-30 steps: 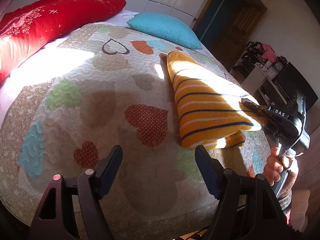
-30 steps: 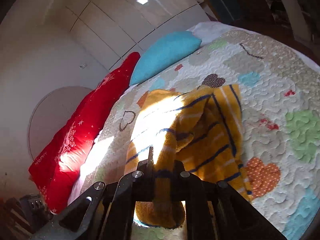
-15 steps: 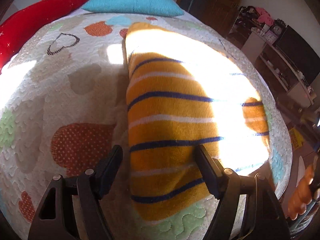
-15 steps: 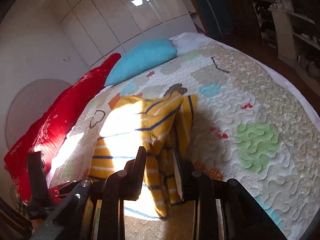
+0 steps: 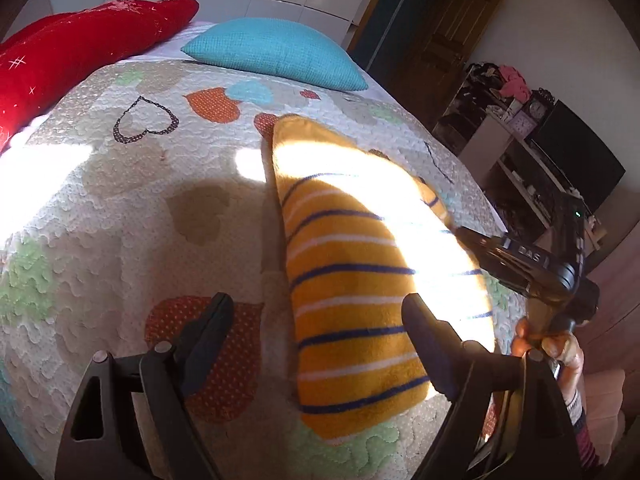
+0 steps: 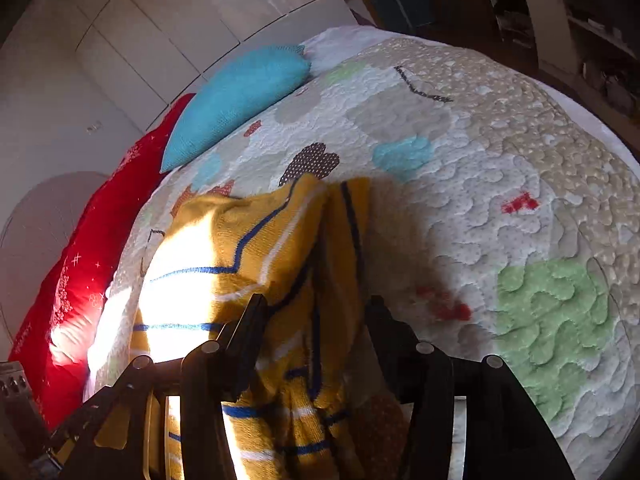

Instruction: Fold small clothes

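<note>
A: Left view: left gripper jaws apart, hovering over the near end of the striped sweater lying folded on the bed; it has backed off since half a second ago.

B: Right view: right gripper jaws now apart around the sweater's bunched edge, released. Sun glare hides the fold lines.
</note>
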